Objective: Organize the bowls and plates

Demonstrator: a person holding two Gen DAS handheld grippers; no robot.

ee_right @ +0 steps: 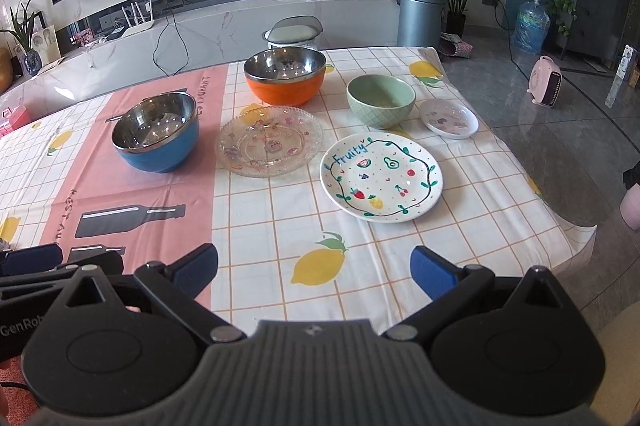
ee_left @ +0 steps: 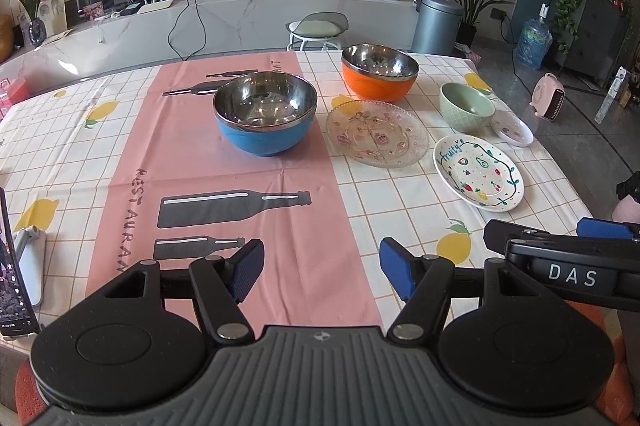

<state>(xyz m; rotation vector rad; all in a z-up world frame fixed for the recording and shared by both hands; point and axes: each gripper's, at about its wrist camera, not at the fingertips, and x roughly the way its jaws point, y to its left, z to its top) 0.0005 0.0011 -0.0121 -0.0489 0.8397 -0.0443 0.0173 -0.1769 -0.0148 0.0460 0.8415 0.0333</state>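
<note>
- Down at the near edge of the table, the left gripper (ee_left: pixel 322 272) stands with its blue pads wide apart and nothing between them, above the pink strip of the tablecloth (ee_left: pixel 280 194).
- Just to its right, the right gripper (ee_right: pixel 316 266) is likewise spread wide and empty, over a printed lemon on the checked cloth; part of it shows at the right edge of the left wrist view.
- Farther out, the blue bowl (ee_left: pixel 266 120) with a steel lining sits upright on the pink strip, left of the other dishes.
- Beside it on the right lies the clear glass plate (ee_left: pixel 376 134), flat on the checked cloth.
- Behind that plate, at the far side, stands the orange bowl (ee_left: pixel 378 72), also steel-lined.
- Right of the glass plate is the white "Fruity" plate (ee_right: pixel 382 176), nearest to the right gripper.
- Beyond it stands the green bowl (ee_right: pixel 380 100), with a small white dish (ee_right: pixel 448 118) just beside it on the right, near the table's edge.
- A phone on a stand (ee_left: pixel 16 266) sits at the near left.
</note>
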